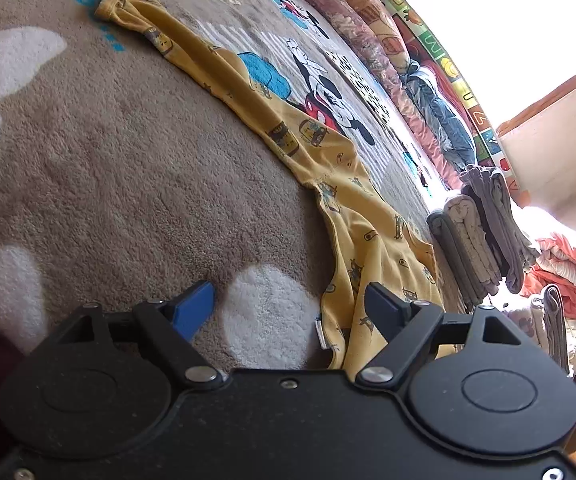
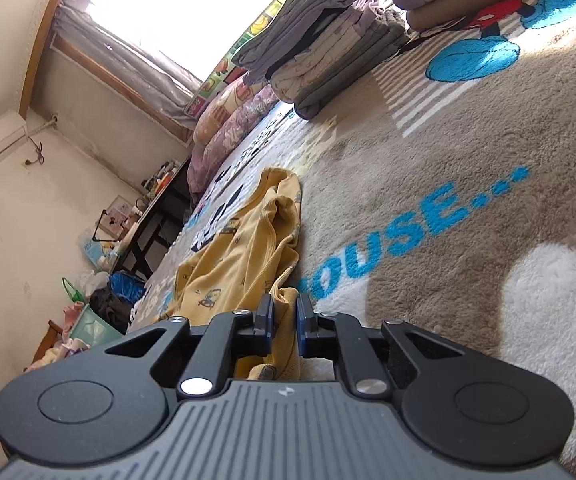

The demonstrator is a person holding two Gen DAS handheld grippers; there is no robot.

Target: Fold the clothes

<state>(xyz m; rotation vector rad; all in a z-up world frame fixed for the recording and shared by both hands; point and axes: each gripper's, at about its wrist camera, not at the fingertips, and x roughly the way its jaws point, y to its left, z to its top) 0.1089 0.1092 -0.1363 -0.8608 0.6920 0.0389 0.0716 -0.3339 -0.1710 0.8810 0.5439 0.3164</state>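
A yellow printed garment (image 1: pixel 288 128) lies stretched out long on a brown Mickey Mouse blanket (image 1: pixel 128 160). My left gripper (image 1: pixel 288 304) is open just above the blanket, its right finger over the garment's near end, its left finger over bare blanket. In the right wrist view the same yellow garment (image 2: pixel 240 248) lies bunched ahead. My right gripper (image 2: pixel 284 312) is shut on the garment's near edge, with yellow cloth pinched between the blue pads.
Stacks of folded grey and beige clothes (image 1: pixel 483 232) sit at the blanket's far side and also show in the right wrist view (image 2: pixel 327 36). Rolled quilts (image 1: pixel 367 28) line the window wall. Orange and white laundry (image 1: pixel 567 268) lies at the right. A dark desk (image 2: pixel 160 216) with clutter stands at the left.
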